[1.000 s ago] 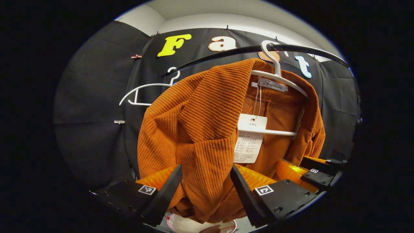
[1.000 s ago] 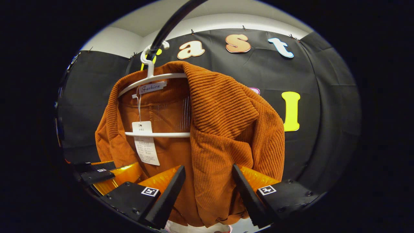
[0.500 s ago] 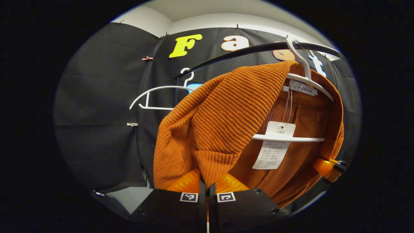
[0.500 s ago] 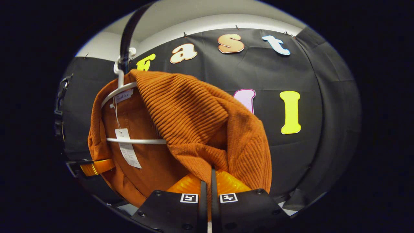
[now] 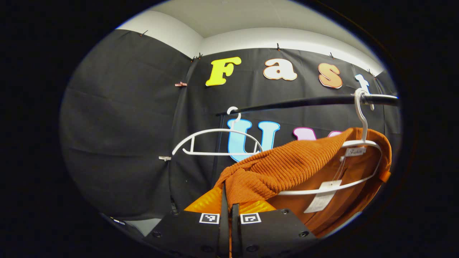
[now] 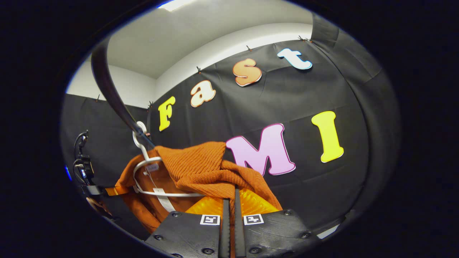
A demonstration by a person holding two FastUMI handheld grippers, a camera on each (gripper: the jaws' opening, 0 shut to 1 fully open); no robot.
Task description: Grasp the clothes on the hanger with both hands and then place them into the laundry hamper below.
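Both claws clamped tight on the orange sweater (image 5: 287,168): left gripper (image 5: 228,209) pinching one side, right gripper (image 6: 229,211) pinching the other. Sweater partly draped over the white hanger (image 5: 362,143), hooked on the black rail (image 5: 304,102). Best to pull both sides down evenly, gently, so no snagging.

Dim booth, bright ceiling light (image 6: 172,4) overhead, sharp focus, strong fisheye bending at edges.

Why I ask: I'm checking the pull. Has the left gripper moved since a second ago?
Yes. The left gripper, shut on the sweater, has dropped: the rail and empty hanger now sit higher above it.
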